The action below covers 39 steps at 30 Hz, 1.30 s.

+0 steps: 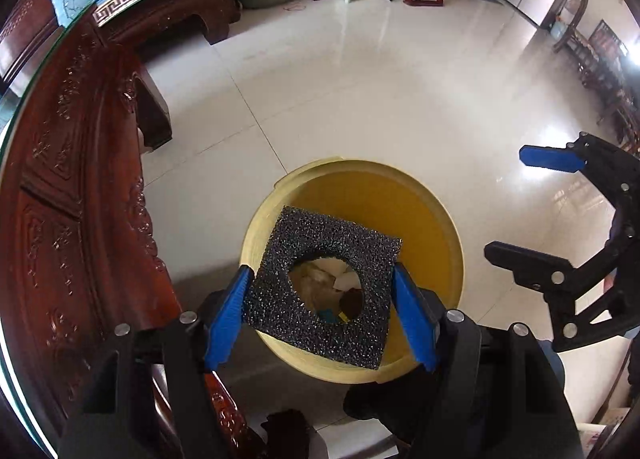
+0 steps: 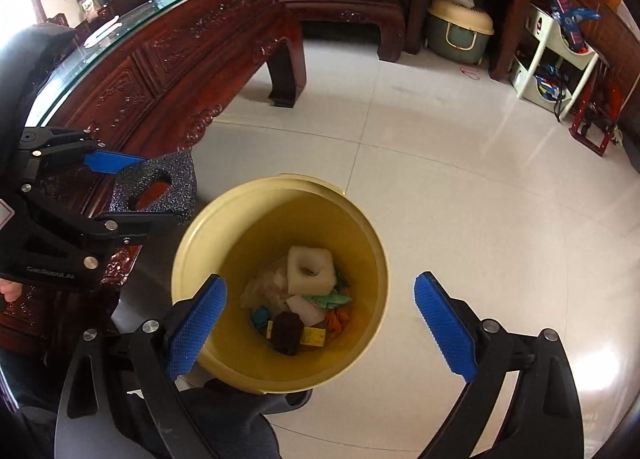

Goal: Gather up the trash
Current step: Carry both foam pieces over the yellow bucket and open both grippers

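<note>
My left gripper (image 1: 322, 299) is shut on a black square foam piece (image 1: 276, 299) with a round hole, held over the open yellow bin (image 1: 436, 227). From the right wrist view the foam piece (image 2: 180, 179) hangs at the bin's left rim, held by the left gripper (image 2: 132, 189). My right gripper (image 2: 320, 319) is open and empty above the yellow bin (image 2: 192, 243). Inside the bin lie a white foam block (image 2: 312, 271), a dark brown lump (image 2: 286, 333) and several wrappers. The right gripper (image 1: 512, 203) also shows open at the right of the left wrist view.
A carved dark-wood table with a glass top (image 2: 160, 47) stands close on the left. A green and cream covered bucket (image 2: 456, 31) and a white shelf unit (image 2: 552, 59) stand at the far wall. The floor (image 2: 460, 179) is pale glossy tile.
</note>
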Each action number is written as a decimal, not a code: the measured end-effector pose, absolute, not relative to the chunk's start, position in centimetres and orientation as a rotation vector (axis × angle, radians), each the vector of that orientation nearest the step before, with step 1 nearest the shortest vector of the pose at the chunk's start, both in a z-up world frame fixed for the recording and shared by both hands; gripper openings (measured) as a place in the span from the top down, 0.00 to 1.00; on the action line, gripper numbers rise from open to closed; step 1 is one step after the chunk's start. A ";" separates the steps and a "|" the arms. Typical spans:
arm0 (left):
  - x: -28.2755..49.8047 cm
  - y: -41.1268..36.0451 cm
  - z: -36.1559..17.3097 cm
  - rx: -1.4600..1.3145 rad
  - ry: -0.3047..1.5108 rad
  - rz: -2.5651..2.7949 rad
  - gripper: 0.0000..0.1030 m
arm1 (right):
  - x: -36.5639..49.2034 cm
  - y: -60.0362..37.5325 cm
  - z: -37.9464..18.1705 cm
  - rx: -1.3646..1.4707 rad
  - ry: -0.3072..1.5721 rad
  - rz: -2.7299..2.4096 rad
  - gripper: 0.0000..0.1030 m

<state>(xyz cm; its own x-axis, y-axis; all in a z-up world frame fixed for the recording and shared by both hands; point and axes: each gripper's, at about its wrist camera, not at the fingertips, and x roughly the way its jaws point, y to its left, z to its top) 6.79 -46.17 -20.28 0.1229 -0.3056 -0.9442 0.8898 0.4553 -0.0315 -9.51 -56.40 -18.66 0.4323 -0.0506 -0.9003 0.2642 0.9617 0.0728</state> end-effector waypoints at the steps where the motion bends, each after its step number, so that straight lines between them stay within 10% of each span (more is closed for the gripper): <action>1: 6.7 -46.4 -20.5 0.659 1.125 -0.970 0.33 | -9.6 -56.6 -18.8 0.216 1.111 -0.200 0.11; 39: 6.6 -47.9 -24.1 0.764 1.188 -0.950 0.12 | -9.3 -56.5 -20.3 0.207 1.144 -0.197 0.11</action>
<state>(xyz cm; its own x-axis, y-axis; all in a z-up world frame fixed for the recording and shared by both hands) 6.59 -47.86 -24.08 0.0967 -0.1990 -0.9752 0.9076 0.4199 0.0043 -9.29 -56.53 -20.31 0.4007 -0.0487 -0.9149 0.2597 0.9637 0.0624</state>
